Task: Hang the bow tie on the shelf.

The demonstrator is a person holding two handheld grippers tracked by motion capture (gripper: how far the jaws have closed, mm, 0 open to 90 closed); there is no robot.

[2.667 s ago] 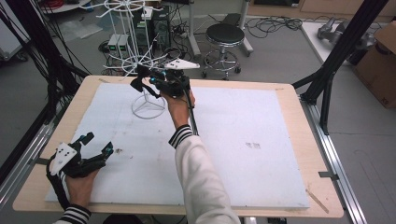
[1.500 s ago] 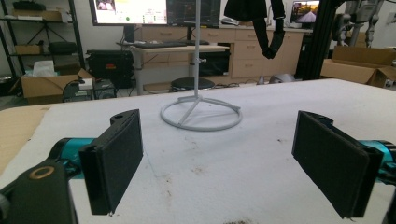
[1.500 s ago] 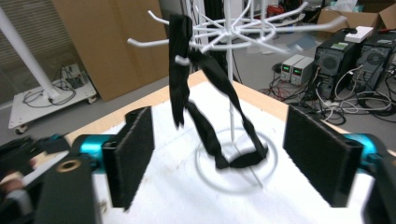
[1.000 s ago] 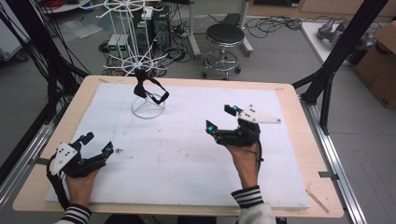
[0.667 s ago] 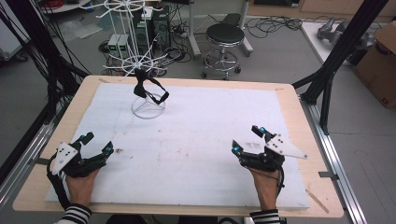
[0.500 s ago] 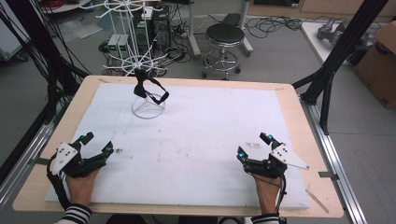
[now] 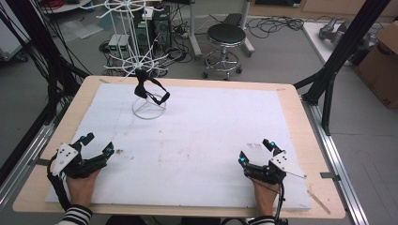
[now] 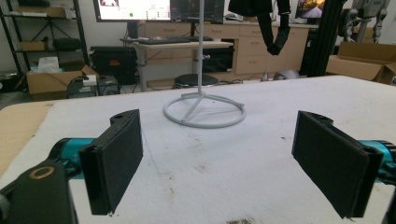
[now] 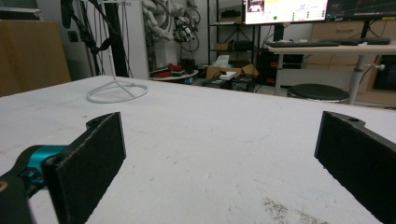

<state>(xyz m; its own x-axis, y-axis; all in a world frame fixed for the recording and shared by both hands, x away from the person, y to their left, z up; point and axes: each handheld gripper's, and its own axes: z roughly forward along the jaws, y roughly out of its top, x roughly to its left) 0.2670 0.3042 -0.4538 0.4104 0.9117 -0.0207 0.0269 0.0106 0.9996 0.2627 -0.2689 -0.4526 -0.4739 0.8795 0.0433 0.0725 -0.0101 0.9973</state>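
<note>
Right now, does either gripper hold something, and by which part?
Nothing is held. The left gripper and the right gripper both rest open on the table.

— Much in the way on that table?
— Just the white stand at the far left, with a black strap hung on it. The mat between both grippers lies flat and bare right across.

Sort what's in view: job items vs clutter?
Job: white wire stand on the table; black strap-like item hanging on it; left gripper and right gripper, both open, empty.

Clutter: round stool, cardboard box, floor cables.
</note>
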